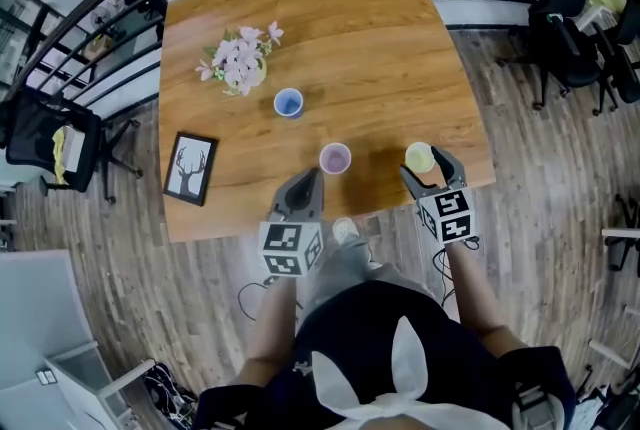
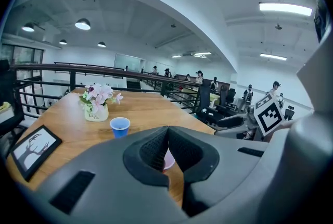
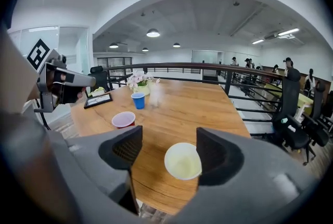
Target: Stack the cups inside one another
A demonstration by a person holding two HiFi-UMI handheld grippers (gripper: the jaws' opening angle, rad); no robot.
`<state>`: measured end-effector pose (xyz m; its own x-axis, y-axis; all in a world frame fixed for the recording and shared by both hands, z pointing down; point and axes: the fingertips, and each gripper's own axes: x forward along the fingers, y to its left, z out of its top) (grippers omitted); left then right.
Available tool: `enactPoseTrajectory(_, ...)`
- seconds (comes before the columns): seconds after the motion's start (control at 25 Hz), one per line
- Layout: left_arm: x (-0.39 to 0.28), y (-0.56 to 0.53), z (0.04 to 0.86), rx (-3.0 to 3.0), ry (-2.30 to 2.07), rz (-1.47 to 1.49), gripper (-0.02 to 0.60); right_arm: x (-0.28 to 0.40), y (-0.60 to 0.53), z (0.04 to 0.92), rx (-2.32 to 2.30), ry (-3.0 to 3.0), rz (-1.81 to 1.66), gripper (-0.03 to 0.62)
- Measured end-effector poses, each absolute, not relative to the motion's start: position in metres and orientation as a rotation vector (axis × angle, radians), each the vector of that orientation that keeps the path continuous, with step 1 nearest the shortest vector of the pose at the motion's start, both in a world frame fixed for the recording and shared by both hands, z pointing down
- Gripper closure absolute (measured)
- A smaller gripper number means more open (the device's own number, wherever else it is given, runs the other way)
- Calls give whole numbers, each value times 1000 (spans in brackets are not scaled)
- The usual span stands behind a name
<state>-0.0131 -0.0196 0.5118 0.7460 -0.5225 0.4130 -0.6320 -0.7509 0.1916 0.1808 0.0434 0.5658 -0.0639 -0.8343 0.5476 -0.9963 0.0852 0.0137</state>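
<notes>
right gripper is at the table's near edge with its jaws spread wide, and the pale yellow cup stands upright between them. the cup sits close against the right-hand pad and well clear of the other, so nothing is pressing on it yet. by my read the step is the pickup of this cup. to do it well, slide a touch to the right so the cup sits centred, go low enough for the pads to meet the wall below the rim, then close gently, since a thin cup will probably buckle or tip if only one pad pushes it. it is near the table edge, so a sideways nudge could send it off.

left gripper has its pads together and carries nothing. just past its tips, the red cup peeks through. that cup stands to the left of the yellow one, a likely place to nest it. further out the blue cup stands alone, with the flower vase beyond it and a picture frame off to the left.

pose: both forearms reach forward from the body, both grippers tilt down toward the tabletop, and their marker cubes face up.
</notes>
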Motion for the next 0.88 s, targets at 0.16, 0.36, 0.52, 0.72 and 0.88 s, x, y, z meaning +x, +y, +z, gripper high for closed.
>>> enactPoseTrajectory(0.16, -13, -22, 519, 2613, -890, 499, 565, 190, 44, 583, 1795, -1901, 568, 267)
enactPoseTrajectory(0.36, -15, -24, 527, 2604, -888, 522, 565, 198, 44, 605, 1787, -1841, 622, 255)
enactPoseTrajectory(0.52, -18, -26, 530, 2597, -893, 534, 565, 204, 46, 619, 1775, -1788, 658, 235)
enactPoseTrajectory(0.72, -22, -28, 535, 2589, -896, 549, 565, 208, 47, 633, 1773, -1752, 704, 232)
enactPoseTrajectory(0.88, -23, -31, 539, 2583, -896, 555, 565, 210, 46, 642, 1772, -1738, 730, 232)
